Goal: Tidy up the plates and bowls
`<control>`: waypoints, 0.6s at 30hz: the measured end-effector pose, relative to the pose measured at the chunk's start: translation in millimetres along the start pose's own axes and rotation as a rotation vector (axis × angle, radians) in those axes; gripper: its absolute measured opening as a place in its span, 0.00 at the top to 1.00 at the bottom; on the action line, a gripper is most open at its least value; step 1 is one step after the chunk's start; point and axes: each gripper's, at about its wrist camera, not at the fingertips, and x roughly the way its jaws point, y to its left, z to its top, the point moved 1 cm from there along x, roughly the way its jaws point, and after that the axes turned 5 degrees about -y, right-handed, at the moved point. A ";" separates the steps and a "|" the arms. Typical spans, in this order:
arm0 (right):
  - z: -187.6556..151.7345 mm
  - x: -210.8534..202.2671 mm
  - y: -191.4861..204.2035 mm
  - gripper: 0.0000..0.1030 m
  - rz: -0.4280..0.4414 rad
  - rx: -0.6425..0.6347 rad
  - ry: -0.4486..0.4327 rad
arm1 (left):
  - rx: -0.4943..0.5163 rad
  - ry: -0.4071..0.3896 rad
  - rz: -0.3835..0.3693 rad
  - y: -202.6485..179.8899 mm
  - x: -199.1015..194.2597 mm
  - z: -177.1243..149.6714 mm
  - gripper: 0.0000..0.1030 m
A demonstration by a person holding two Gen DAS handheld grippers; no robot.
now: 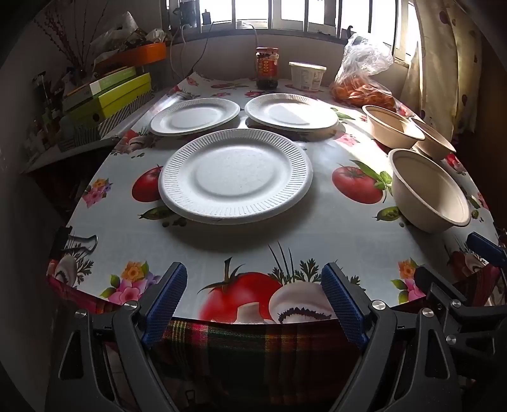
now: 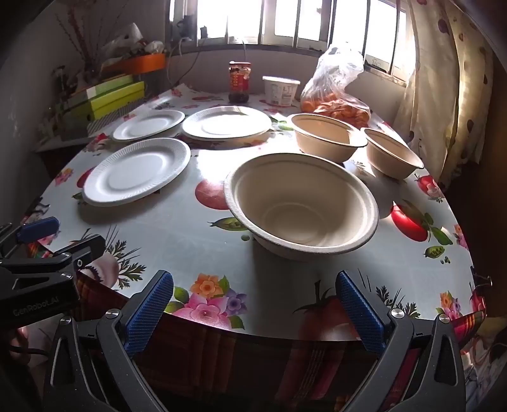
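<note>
both grippers (image 1: pixel 253 304) (image 2: pixel 253 310) agape; far bowl (image 1: pixel 435 138) half-hidden.

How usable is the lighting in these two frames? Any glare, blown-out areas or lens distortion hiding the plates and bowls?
Left wrist view: window blown out, a sun patch crosses the far right plate, nearest plate evenly lit and sharp.
Right wrist view: glare on the tablecloth between plates and bowls, nearest bowl clear.
Both views: strong fisheye bending, dark corners.
</note>
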 end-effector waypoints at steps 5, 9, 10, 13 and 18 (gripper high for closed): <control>0.0 -1.9 0.7 0.00 0.001 0.002 -0.001 | 0.002 -0.003 -0.006 -0.7 -0.2 0.4 0.15; 0.5 -4.1 -1.0 0.00 -0.006 0.008 -0.008 | 0.010 -0.007 -0.004 -3.9 -7.3 6.3 0.15; 2.0 -5.4 -1.6 0.00 -0.007 0.009 -0.008 | 0.012 -0.009 -0.006 -5.1 -8.9 7.2 0.15; 2.6 -6.5 -1.6 0.00 -0.013 0.012 -0.009 | 0.019 -0.013 -0.005 -11.6 -13.1 12.0 0.15; 2.8 -10.6 -2.6 0.00 -0.016 0.018 -0.019 | 0.031 -0.016 0.001 -11.4 -12.9 7.3 0.15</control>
